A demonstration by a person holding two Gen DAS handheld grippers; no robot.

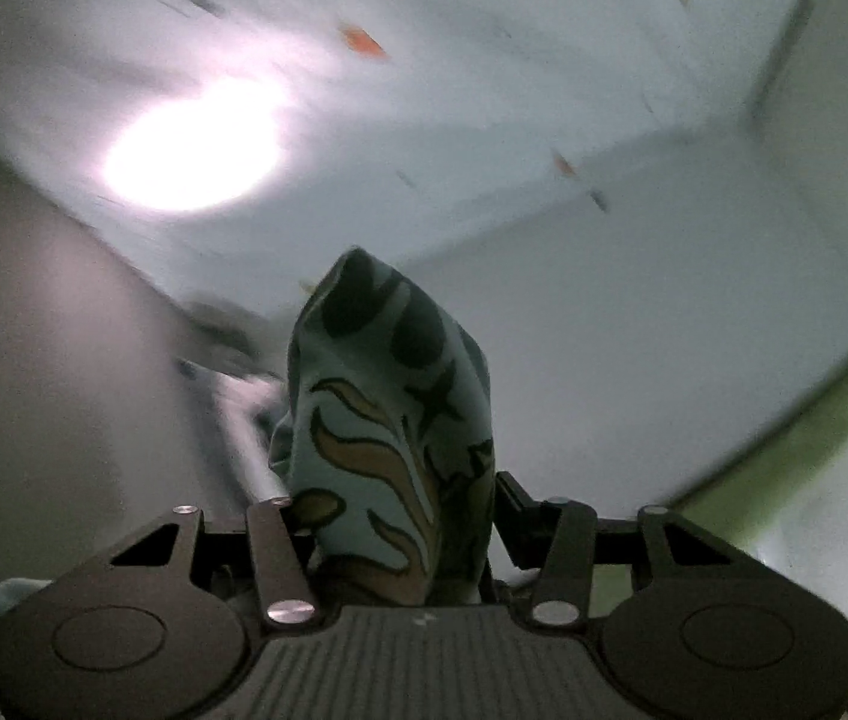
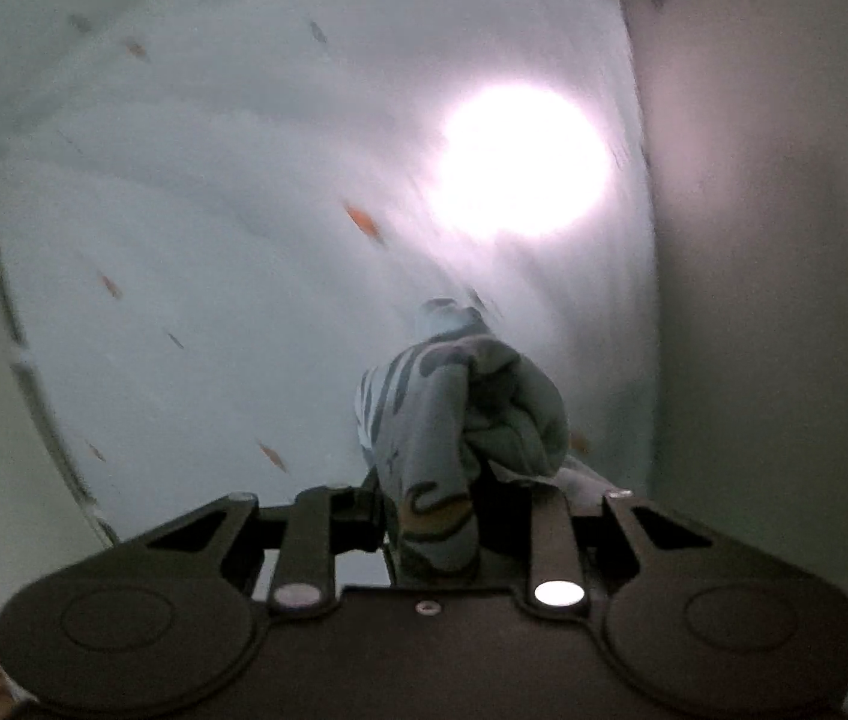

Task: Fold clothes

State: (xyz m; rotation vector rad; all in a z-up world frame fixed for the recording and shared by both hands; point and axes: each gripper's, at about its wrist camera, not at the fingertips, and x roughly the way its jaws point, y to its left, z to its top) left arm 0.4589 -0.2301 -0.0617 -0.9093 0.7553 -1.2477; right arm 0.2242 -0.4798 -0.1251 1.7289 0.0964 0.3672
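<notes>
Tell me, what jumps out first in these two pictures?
The bright lamp glares from the pale ceiling, upper left in the left view and upper right in the right view. Below it, at each picture's centre, a bunch of patterned cloth sticks up from between the black fingers of the left gripper and the right gripper. Everything else is blurred.

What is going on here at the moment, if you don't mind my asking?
A person is folding clothes with two handheld grippers. The left gripper is shut on a bunch of patterned pale-green fabric, and the right gripper is shut on similar patterned cloth. Both views are blurred and face a pale wall.
</notes>
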